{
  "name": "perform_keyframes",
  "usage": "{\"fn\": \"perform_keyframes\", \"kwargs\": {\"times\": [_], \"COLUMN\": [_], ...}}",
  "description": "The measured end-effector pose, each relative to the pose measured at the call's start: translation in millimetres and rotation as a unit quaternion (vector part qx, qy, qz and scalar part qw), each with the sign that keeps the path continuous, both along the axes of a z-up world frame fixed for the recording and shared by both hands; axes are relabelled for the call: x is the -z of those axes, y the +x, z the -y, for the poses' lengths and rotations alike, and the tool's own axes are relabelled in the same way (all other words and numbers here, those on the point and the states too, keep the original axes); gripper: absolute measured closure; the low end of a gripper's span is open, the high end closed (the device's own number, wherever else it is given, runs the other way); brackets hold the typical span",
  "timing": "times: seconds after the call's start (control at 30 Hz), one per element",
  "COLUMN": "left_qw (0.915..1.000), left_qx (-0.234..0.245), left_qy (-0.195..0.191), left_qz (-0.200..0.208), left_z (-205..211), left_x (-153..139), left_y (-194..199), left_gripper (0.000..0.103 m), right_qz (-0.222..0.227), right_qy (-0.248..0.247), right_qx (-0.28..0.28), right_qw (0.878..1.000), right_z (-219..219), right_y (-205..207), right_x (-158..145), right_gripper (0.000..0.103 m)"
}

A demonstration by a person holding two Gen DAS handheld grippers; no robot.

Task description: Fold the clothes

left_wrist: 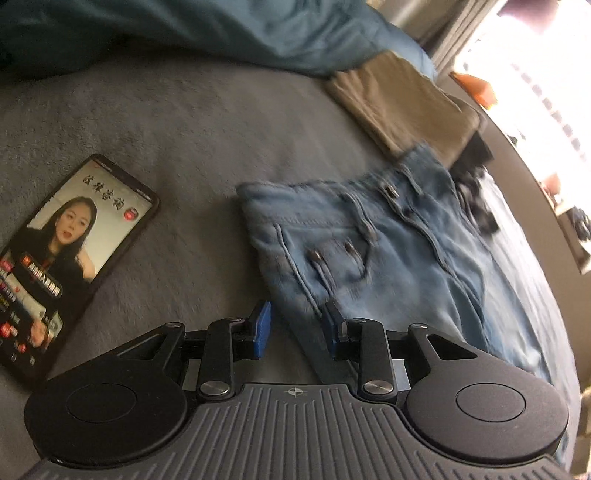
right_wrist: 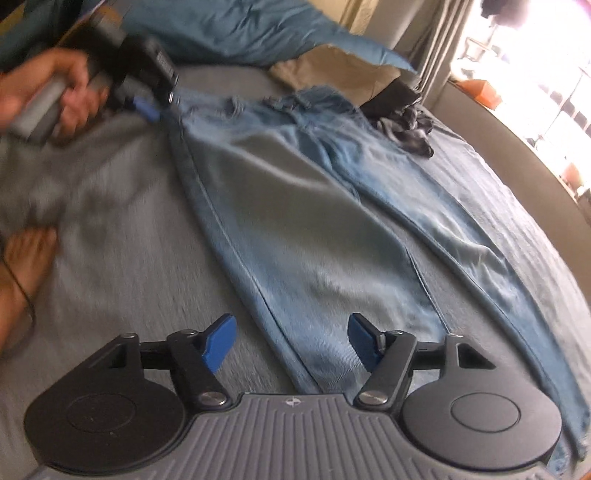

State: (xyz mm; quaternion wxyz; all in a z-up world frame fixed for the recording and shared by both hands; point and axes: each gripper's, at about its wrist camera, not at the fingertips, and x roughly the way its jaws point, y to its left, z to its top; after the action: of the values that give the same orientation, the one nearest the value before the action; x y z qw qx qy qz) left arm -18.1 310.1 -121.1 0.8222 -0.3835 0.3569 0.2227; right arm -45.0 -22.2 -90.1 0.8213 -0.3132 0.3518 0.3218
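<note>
Both jeans [right_wrist: 295, 221] hems cut off, black garment [right_wrist: 406, 123] blurred

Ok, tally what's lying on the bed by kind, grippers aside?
Jeans: 1
Folded tan garment: 1
Dark crumpled garment: 1
Teal blanket: 1
Phone: 1
Total: 5

- A bed with a grey, soft cover [right_wrist: 122, 266] carries all the things.
- A pair of light blue denim jeans [right_wrist: 295, 229] lies flat on it, the legs spread apart.
- A black smartphone with a lit screen [left_wrist: 66, 254] lies beside the waistband.
- A folded beige cloth [left_wrist: 402, 107] lies just behind the jeans.
- A dark crumpled garment [right_wrist: 406, 125] lies near it.
- A teal blanket [left_wrist: 192, 29] is at the far edge.
- A bare foot [right_wrist: 26, 258] rests on the cover.
</note>
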Motion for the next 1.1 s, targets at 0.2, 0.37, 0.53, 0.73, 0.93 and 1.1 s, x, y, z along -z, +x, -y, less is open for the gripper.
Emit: {"fn": "perform_keyframes", "kwargs": {"times": [0.2,0.37,0.53,0.73,0.93,1.1], "left_qw": [0.9999,0.9999,0.9997,0.9993,0.9995,0.9994], "left_qx": [-0.012,-0.012,-0.016,-0.016,-0.020,-0.024], "left_qy": [-0.005,0.006,0.017,0.031,0.024,0.024], "left_qz": [0.000,-0.005,-0.006,-0.010,-0.011,-0.006], "left_z": [-1.8,1.9,4.4,3.9,-0.1,1.7], "left_x": [3.4,6.4,10.8,9.7,9.9,10.8], "left_y": [12.2,16.6,18.0,20.8,21.8,19.4], "left_gripper": [0.074,0.074,0.078,0.093,0.094,0.094], "right_qz": [0.019,0.040,0.049,-0.025,-0.132,-0.166], "right_qy": [-0.071,-0.108,-0.119,-0.090,-0.047,-0.082], "right_qx": [-0.006,-0.041,-0.035,-0.026,-0.052,-0.067], "right_qw": [0.997,0.992,0.991,0.995,0.989,0.980], "right_z": [1.3,0.7,-2.4,-1.0,2.5,-4.5], "right_y": [-0.4,-7.6,2.9,13.4,15.5,9.0], "right_x": [25.4,40.0,50.6,12.3,-21.8,19.6], "right_gripper": [0.054,0.060,0.096,0.102,0.102,0.102]}}
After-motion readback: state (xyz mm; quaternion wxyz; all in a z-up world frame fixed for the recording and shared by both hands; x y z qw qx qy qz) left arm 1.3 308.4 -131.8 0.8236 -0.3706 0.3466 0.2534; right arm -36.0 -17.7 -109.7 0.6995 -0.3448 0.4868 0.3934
